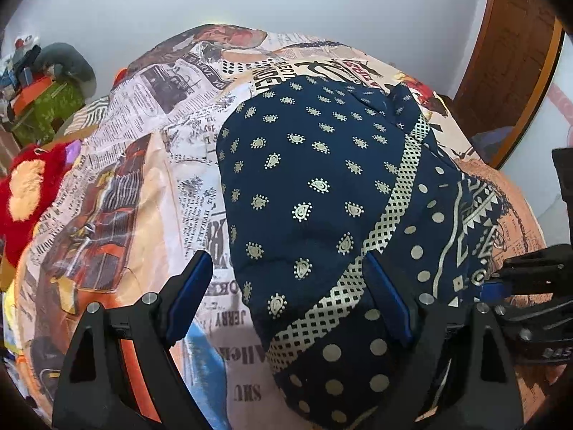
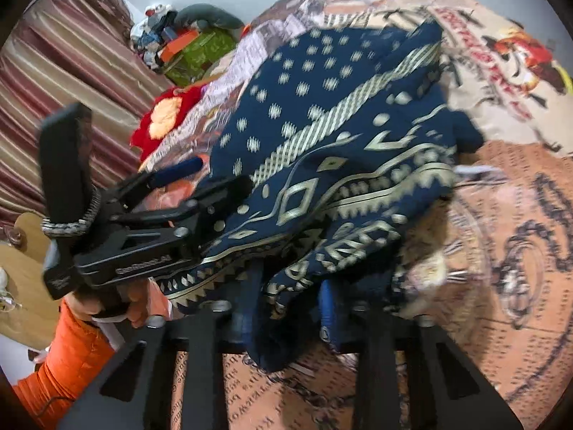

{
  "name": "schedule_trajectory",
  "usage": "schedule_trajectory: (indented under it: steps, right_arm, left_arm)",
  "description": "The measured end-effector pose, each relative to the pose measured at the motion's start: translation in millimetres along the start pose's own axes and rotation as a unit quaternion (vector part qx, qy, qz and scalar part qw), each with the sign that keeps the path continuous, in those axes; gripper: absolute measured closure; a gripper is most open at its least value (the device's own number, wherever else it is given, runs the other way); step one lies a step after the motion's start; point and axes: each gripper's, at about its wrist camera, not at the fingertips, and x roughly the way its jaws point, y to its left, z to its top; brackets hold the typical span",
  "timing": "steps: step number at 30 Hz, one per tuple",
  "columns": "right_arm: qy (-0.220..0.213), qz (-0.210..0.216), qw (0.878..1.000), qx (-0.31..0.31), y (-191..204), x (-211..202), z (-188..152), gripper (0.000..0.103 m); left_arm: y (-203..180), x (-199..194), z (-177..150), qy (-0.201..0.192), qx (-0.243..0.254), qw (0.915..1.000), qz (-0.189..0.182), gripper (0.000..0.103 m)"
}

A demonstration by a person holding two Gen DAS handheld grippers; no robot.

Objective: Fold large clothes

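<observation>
A large navy garment with gold paisley, dots and a lattice band [image 1: 315,186] lies folded over on the printed bedsheet [image 1: 150,165]. My left gripper [image 1: 290,297] hovers over its near edge, jaws wide apart and empty; it also shows in the right wrist view [image 2: 200,175]. My right gripper [image 2: 286,311] has a bunched edge of the garment [image 2: 340,165] between its jaws; the fingertips are buried in cloth. In the left wrist view the right gripper [image 1: 501,283] sits at the garment's right edge.
A red plush toy [image 1: 28,193] lies at the bed's left edge. A green box with clutter [image 1: 46,107] stands beyond it. A wooden door [image 1: 508,57] is at the far right. Striped curtains [image 2: 57,82] hang at left.
</observation>
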Motion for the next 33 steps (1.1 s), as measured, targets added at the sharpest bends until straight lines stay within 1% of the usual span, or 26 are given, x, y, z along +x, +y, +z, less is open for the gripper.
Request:
schedule_trajectory:
  steps: [1, 4, 6, 10, 14, 16, 17, 21, 24, 26, 28, 30, 33]
  right_arm:
    - [-0.002, -0.008, 1.000, -0.010, 2, 1, 0, 0.093]
    - [-0.015, -0.010, 1.000, -0.023, 7, -9, -1, 0.098]
    - [-0.032, -0.017, 0.999, -0.038, 11, -21, -2, 0.099]
    - [-0.071, -0.043, 0.994, -0.064, 16, -53, -1, 0.101]
    - [-0.085, -0.067, 0.992, -0.057, -2, -79, 6, 0.102]
    - [-0.079, -0.082, 0.992, -0.051, -14, -82, 6, 0.102]
    - [-0.069, -0.086, 0.993, -0.047, -20, -80, 5, 0.102]
    - [-0.025, -0.107, 0.993, -0.043, -40, -59, -8, 0.102]
    - [0.004, -0.109, 0.993, -0.037, -54, -43, -16, 0.101]
    - [0.007, -0.106, 0.993, -0.043, -53, -44, -18, 0.101]
    - [-0.001, -0.104, 0.993, -0.053, -48, -53, -16, 0.101]
    - [0.003, -0.104, 0.993, -0.063, -40, -64, -12, 0.101]
    - [-0.002, -0.113, 0.990, -0.084, -23, -81, -6, 0.101]
  left_arm:
    - [1, -3, 0, -0.002, 0.000, 1.0000, 0.001, 0.017]
    - [3, -17, 2, -0.018, 0.007, 0.9997, 0.015, 0.017]
    - [5, -26, 5, -0.030, 0.013, 0.9992, 0.025, 0.017]
    - [14, -40, 16, -0.043, 0.004, 0.9988, 0.025, 0.017]
    - [17, -39, 21, -0.034, 0.000, 0.9992, 0.020, 0.017]
    - [15, -32, 18, -0.020, 0.001, 0.9998, 0.008, 0.017]
    - [13, -28, 15, -0.013, 0.002, 0.9999, 0.004, 0.017]
    - [-1, -8, -4, 0.022, 0.024, 0.9994, -0.015, 0.017]
    - [-8, -3, -15, 0.032, 0.038, 0.9986, -0.020, 0.016]
    - [-10, -5, -19, 0.028, 0.044, 0.9985, -0.014, 0.016]
    - [-11, -6, -21, 0.029, 0.049, 0.9983, -0.014, 0.016]
    - [-12, -6, -25, 0.032, 0.054, 0.9980, -0.012, 0.016]
    - [-15, -10, -30, 0.027, 0.060, 0.9978, -0.008, 0.016]
